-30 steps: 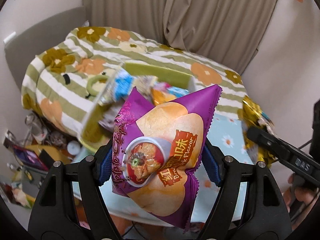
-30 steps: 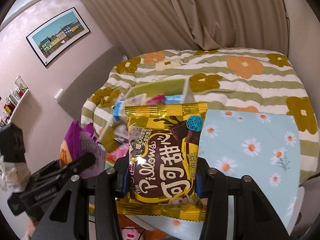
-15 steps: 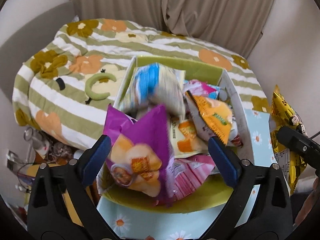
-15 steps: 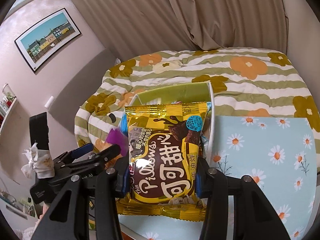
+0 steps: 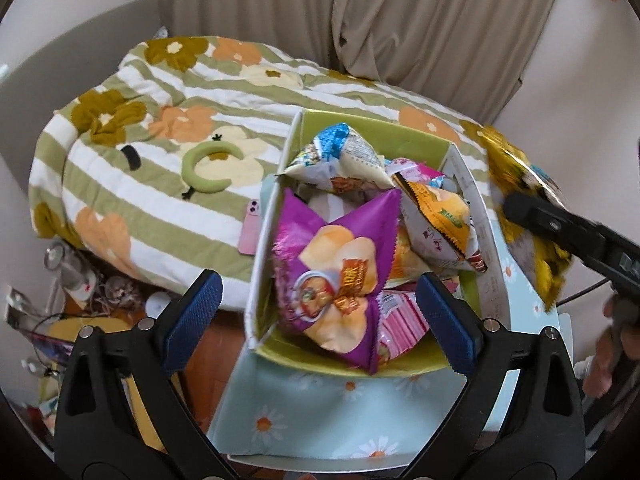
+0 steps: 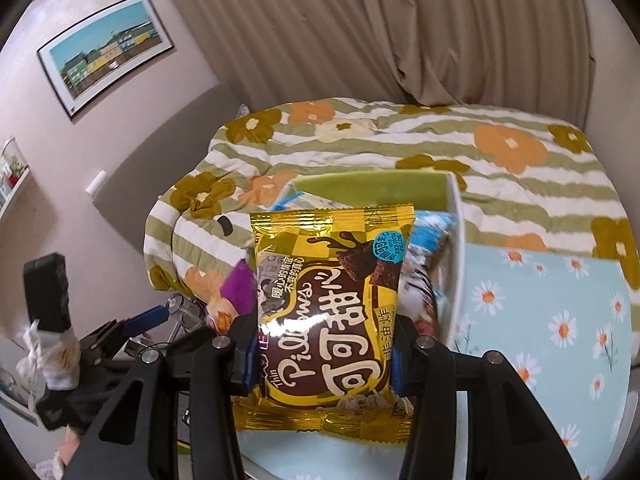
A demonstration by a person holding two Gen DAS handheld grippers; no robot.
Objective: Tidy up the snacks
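The right gripper [image 6: 324, 360] is pinching the light, crinkly yellow bag [image 6: 330, 300] sideways near the box [image 5: 476, 216]; the left gripper [image 5: 320, 320] is gaping empty.

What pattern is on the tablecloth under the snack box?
Light blue with white daisies, clearest in the right wrist view.

At our twelve o'clock lies a quilt [image 5: 168, 148] striped green and white with orange and mustard flowers. Nearer, a green-lined white box [image 5: 262, 264] holds a purple bag [image 5: 336, 276]; at three o'clock hangs a gold-and-brown bag [image 6: 330, 300], over a pale blue daisy-print cloth [image 6: 552, 320].
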